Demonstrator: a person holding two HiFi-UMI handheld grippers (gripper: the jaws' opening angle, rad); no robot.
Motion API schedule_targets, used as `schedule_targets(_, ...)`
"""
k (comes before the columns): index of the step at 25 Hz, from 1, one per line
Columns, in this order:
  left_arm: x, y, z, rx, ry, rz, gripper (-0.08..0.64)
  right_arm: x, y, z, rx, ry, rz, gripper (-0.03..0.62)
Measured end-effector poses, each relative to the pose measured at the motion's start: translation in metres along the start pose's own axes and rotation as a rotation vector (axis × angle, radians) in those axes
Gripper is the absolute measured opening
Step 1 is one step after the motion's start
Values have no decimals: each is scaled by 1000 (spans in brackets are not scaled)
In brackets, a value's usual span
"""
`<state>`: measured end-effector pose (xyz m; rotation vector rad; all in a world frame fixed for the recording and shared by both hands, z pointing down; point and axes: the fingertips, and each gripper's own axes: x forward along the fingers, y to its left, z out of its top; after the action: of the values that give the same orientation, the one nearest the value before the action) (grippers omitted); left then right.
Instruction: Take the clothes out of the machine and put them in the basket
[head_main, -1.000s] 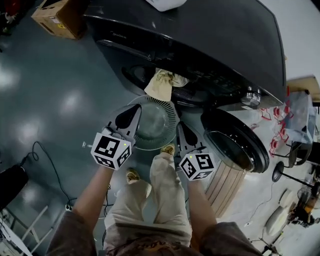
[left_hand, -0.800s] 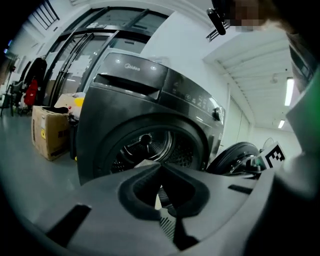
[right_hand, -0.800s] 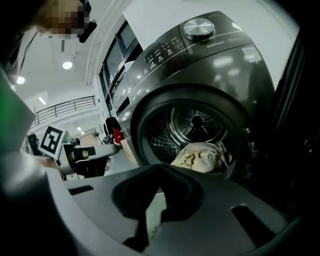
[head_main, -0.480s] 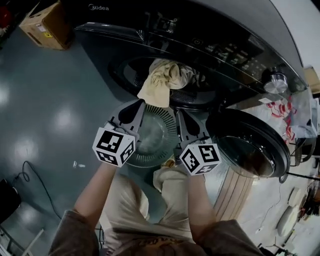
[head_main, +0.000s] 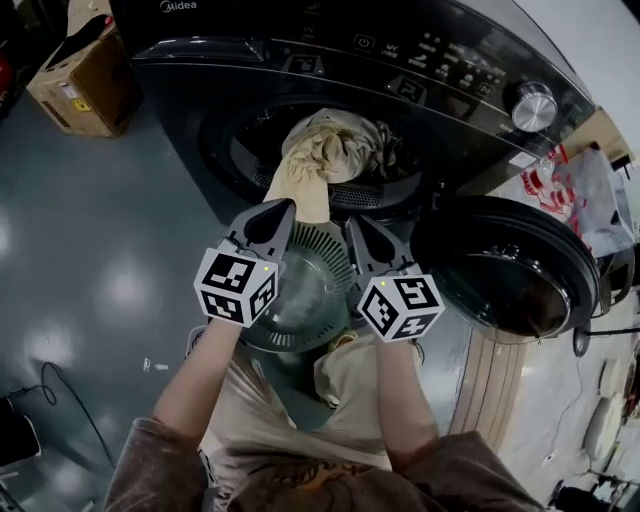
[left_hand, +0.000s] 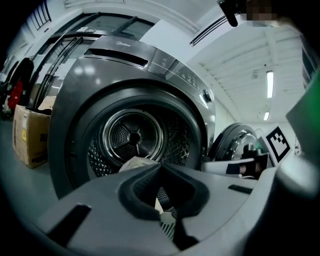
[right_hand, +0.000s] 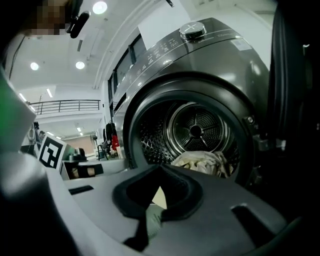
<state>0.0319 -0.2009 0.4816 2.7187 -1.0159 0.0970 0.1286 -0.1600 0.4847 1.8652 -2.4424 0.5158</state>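
A dark grey front-loading machine has its door swung open to the right. Cream clothes bulge out of the drum mouth and hang over its lower rim; they also show as clothes and clothes in the gripper views. A round ribbed basket sits on the floor just below the opening. My left gripper is shut and empty, its tip just short of the hanging cloth. My right gripper is shut and empty beside it, over the basket's right rim.
A cardboard box stands on the floor left of the machine. The open door blocks the right side, with a slatted wooden panel below it. A cable lies on the floor at the lower left.
Both grippers have sunk and come closer to the drum mouth, side by side and still shut. The machine's front and the hanging clothes now fill more of the head view.
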Motion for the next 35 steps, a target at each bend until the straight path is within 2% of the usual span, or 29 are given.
schedule_targets(2, -3, 0, -3, 2, -7, 0, 5, -1, 2, -3, 12, 0, -2, -2)
schedule_targets(7, -4, -5, -10, 11, -29, 7, 5, -5, 12, -2, -92, -9, -7, -2)
schedule_targets(13, -3, -11, -15, 3, -45, 13, 5, -7, 14, 5, -38, -52, 23, -3)
schedule_targets(18, -2, -9, -18, 8, -53, 43, 6, -11, 11, 7, -73, -49, 21, -3)
schedule_targets(21, 1, -7, -21, 11, -45, 46, 13, -12, 8, 8, -59, -55, 17, -3)
schedule_targets(31, 27, 1, -34, 7, -20, 44, 250, -10, 9, 14, -44, -76, 17, -2)
schedule_targets(35, 40, 12, -45, -1, 16, 64, 412, -10, 10, 14, -44, -73, 24, -2)
